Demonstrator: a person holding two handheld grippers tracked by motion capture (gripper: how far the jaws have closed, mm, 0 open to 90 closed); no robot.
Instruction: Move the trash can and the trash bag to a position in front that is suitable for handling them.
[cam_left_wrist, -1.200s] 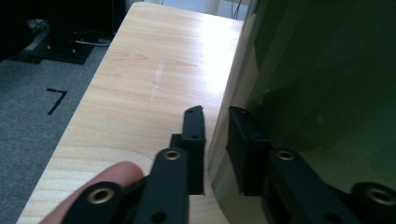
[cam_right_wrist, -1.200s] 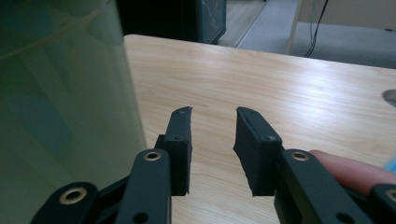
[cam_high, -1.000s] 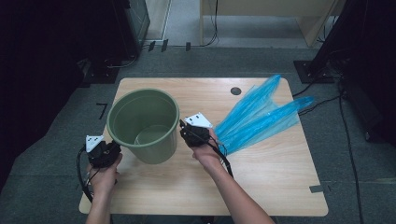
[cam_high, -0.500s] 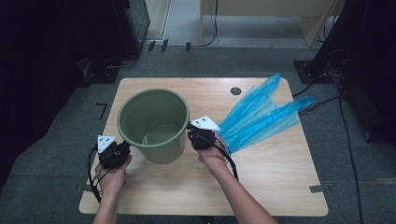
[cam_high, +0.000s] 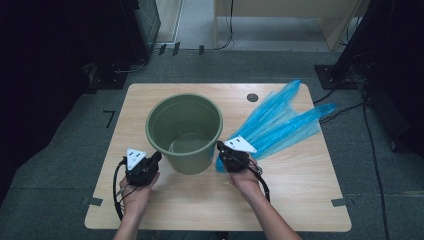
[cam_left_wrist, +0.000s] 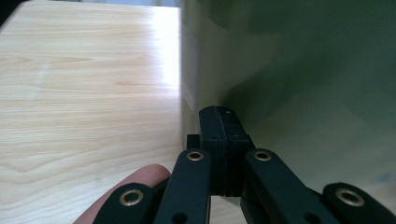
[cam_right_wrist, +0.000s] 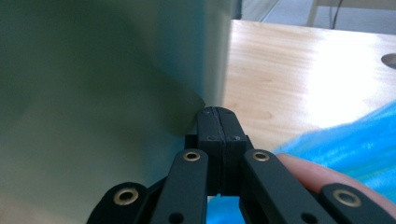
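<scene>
A green plastic bucket (cam_high: 185, 132) stands upright and empty on the wooden table (cam_high: 300, 195). My left gripper (cam_high: 157, 156) is shut, its tip against the bucket's lower left wall. My right gripper (cam_high: 220, 146) is shut too, its tip at the bucket's right wall. In the left gripper view the closed jaws of the left gripper (cam_left_wrist: 219, 112) meet the green wall (cam_left_wrist: 303, 70). In the right gripper view the right gripper (cam_right_wrist: 217, 112) touches the bucket (cam_right_wrist: 93, 93), with nothing between its jaws. A blue plastic bag (cam_high: 280, 122) lies right of the bucket, its near end under my right hand.
A round cable hole (cam_high: 252, 97) sits in the table's far side. The blue bag (cam_right_wrist: 345, 144) spreads toward the far right corner. Dark stands and cables surround the table on the grey floor.
The bucket has slid to the right across the table with both grippers at its sides. Both hands moved right with it, and the bucket now stands close to the blue bag.
</scene>
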